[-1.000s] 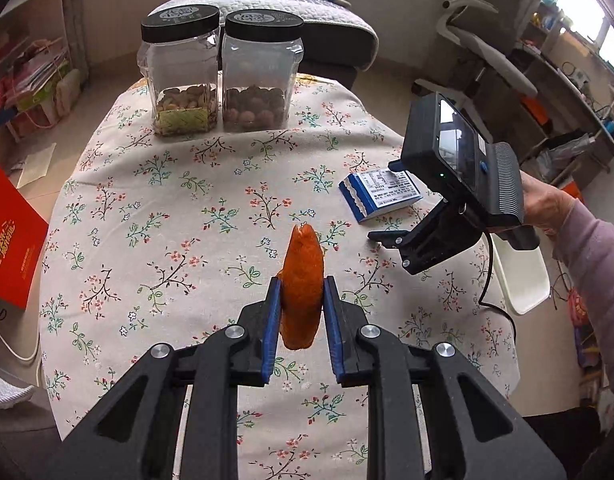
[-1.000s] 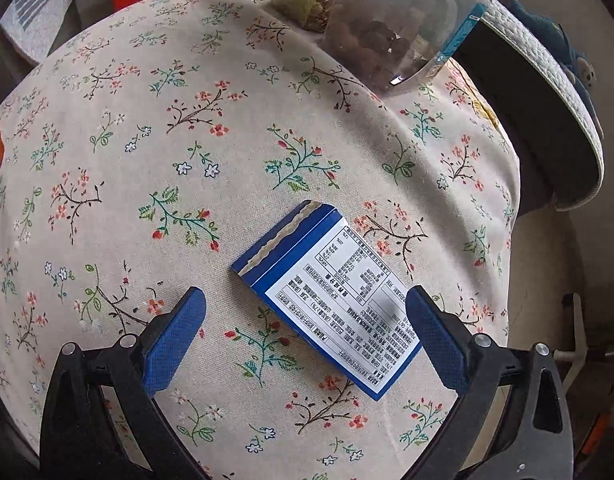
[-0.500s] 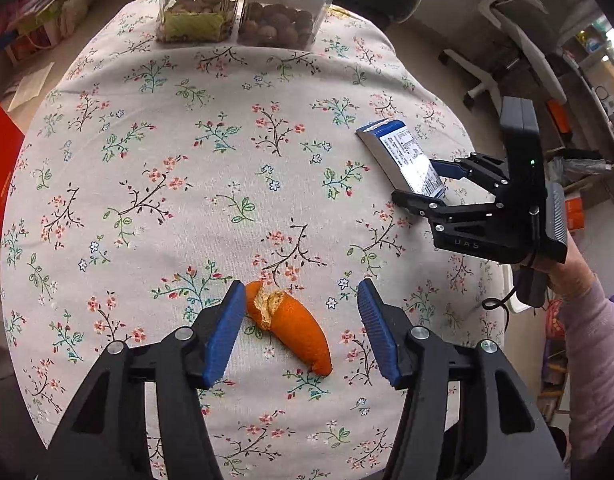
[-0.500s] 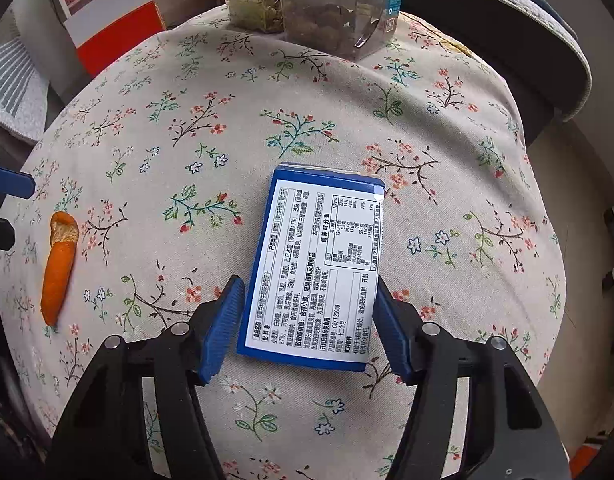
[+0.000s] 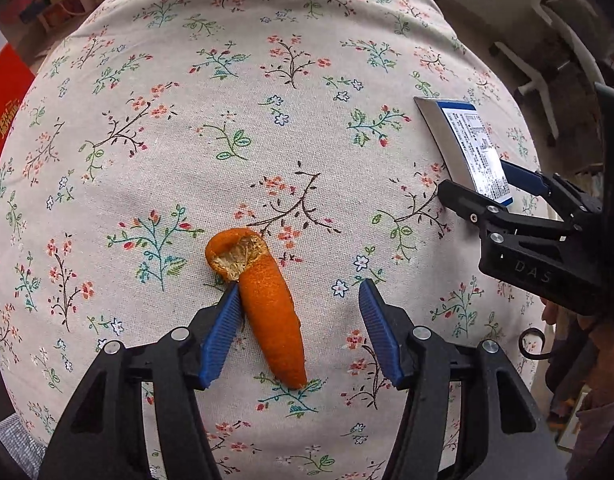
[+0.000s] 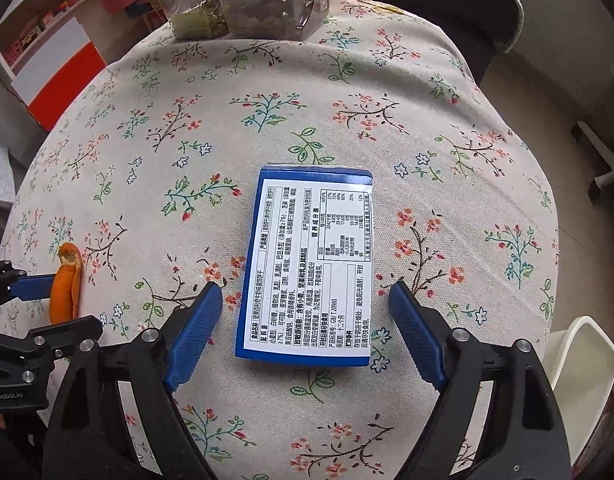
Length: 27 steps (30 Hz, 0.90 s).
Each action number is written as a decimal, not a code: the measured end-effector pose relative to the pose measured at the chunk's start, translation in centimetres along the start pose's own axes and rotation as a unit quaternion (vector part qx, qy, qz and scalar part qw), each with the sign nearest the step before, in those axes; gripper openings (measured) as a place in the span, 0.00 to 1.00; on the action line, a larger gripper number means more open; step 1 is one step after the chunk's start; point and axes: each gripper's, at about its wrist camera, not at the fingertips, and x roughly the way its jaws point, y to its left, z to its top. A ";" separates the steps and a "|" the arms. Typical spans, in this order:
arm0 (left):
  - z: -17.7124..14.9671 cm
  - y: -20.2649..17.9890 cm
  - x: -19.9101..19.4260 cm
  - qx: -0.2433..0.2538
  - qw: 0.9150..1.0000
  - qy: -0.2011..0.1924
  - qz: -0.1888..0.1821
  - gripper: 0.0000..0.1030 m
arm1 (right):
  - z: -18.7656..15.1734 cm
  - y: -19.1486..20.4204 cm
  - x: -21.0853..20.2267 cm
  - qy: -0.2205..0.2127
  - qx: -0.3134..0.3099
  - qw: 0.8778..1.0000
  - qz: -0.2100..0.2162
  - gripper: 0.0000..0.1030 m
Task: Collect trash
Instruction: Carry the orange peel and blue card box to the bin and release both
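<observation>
An orange peel [image 5: 263, 296] lies on the flowered tablecloth [image 5: 267, 128]. My left gripper [image 5: 301, 292] is open around it, the left pad touching the peel's side, the right pad apart from it. The peel also shows at the left edge of the right wrist view [image 6: 67, 284]. A flat blue and white food box [image 6: 307, 264] lies label up on the cloth. My right gripper [image 6: 305, 296] is open, its pads on either side of the box's near half, not touching. In the left wrist view the box [image 5: 467, 148] and the right gripper [image 5: 487, 188] are at the right.
Two clear plastic jars [image 6: 243, 4] with nuts stand at the table's far edge. A red and white cabinet [image 6: 63, 76] is at the left beyond the table. A white bin [image 6: 579, 364] sits below the table's right edge. A chair base [image 5: 547, 40] stands on the floor.
The left gripper let go of the peel, which now lies on the cloth, and has lowered open around it. The right gripper turned and moved in over the box.
</observation>
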 end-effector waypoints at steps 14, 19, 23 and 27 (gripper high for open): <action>-0.3 0.7 -1.1 0.056 0.998 -0.022 -0.031 0.18 | -0.5 -1.4 -2.5 -0.030 0.092 0.995 -0.001 0.50; -0.6 -0.1 -2.8 0.072 0.995 -0.040 -0.052 0.18 | -3.4 -1.1 -8.2 -0.068 0.109 0.992 -0.019 0.50; -0.7 -0.4 -4.2 0.075 0.993 -0.059 -0.076 0.18 | -6.8 -1.1 -13.4 -0.112 0.136 0.984 -0.020 0.50; -1.2 -0.8 -5.7 0.070 0.989 -0.082 -0.101 0.18 | -10.0 -1.9 -17.5 -0.161 0.168 0.973 -0.015 0.50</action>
